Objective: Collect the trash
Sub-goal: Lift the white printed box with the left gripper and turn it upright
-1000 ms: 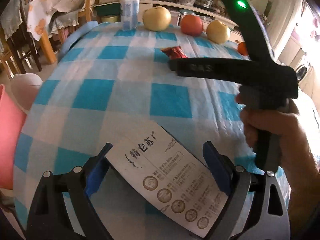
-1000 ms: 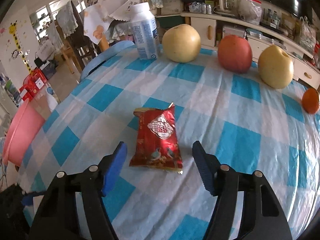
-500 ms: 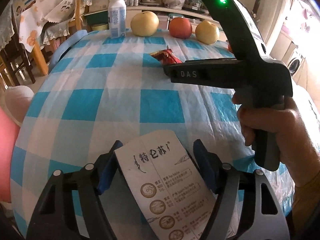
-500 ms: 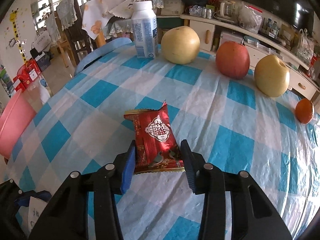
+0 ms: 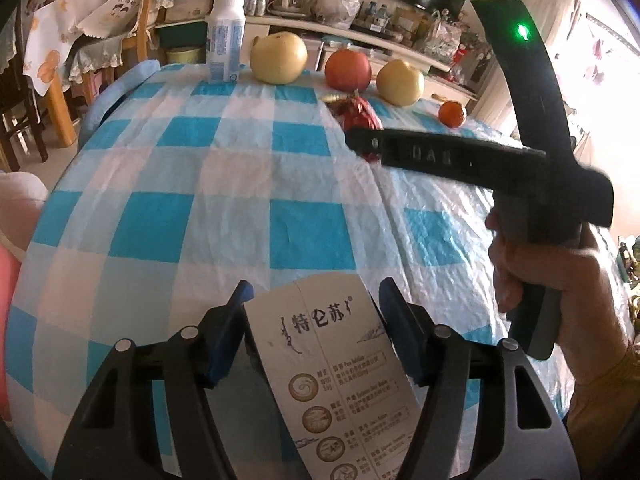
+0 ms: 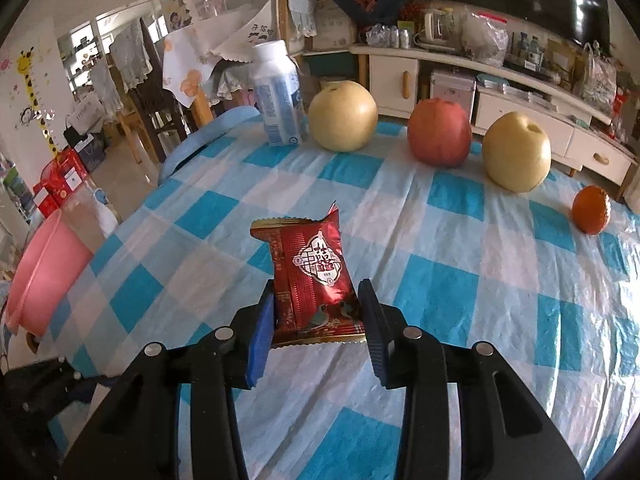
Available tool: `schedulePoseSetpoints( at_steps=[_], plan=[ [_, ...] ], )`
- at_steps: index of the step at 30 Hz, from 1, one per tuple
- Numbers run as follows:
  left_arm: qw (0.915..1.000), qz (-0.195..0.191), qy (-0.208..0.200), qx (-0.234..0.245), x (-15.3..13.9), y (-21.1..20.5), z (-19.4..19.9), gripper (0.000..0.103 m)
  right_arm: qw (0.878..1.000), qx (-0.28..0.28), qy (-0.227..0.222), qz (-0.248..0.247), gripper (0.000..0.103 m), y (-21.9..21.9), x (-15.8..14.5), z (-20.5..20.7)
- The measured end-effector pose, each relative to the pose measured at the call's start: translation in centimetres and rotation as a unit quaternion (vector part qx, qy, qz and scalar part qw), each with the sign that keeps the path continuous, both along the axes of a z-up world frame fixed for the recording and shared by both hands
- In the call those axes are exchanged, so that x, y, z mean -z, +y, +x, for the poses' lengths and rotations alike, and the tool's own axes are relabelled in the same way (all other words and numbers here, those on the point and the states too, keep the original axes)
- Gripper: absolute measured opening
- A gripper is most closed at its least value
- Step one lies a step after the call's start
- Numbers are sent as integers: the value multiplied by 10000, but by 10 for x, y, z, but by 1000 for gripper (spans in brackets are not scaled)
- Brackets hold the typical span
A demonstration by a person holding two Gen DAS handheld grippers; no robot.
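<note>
Between my right gripper's [image 6: 316, 320] closing jaws sits the wrapper [image 6: 316, 276], pinched; my left [image 5: 312, 332] closes around the carton [image 5: 332, 364]

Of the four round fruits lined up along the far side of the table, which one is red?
The second from the left, the red apple. It sits between two pale yellow pears; the small orange fruit at the right end is much smaller.

Cluttered white sideboard [image 6: 500, 92] behind, wooden chairs [image 6: 160, 112] left, bright daylight at right.
</note>
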State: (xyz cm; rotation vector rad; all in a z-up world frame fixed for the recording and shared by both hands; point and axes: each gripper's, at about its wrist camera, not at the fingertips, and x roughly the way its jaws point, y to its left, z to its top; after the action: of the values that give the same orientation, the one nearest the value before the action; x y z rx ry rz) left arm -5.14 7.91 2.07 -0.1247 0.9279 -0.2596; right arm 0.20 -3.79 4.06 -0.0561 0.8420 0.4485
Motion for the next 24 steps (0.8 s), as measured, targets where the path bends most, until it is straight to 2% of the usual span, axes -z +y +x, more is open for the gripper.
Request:
schedulePoseSetpoints(
  at_steps=[5, 15, 24],
  plan=[
    [9998, -134, -117, -35, -7, 10, 1, 65, 9999, -65, -62, -127, 42, 10, -1, -19],
    [9980, -402, -390, -276, -24, 44, 0, 65, 9999, 107, -13, -4, 42, 17, -2, -45],
    [9923, -760, -803, -567, -43, 82, -4, 64, 10000, -7, -59, 10, 42, 38, -6, -71]
  ],
)
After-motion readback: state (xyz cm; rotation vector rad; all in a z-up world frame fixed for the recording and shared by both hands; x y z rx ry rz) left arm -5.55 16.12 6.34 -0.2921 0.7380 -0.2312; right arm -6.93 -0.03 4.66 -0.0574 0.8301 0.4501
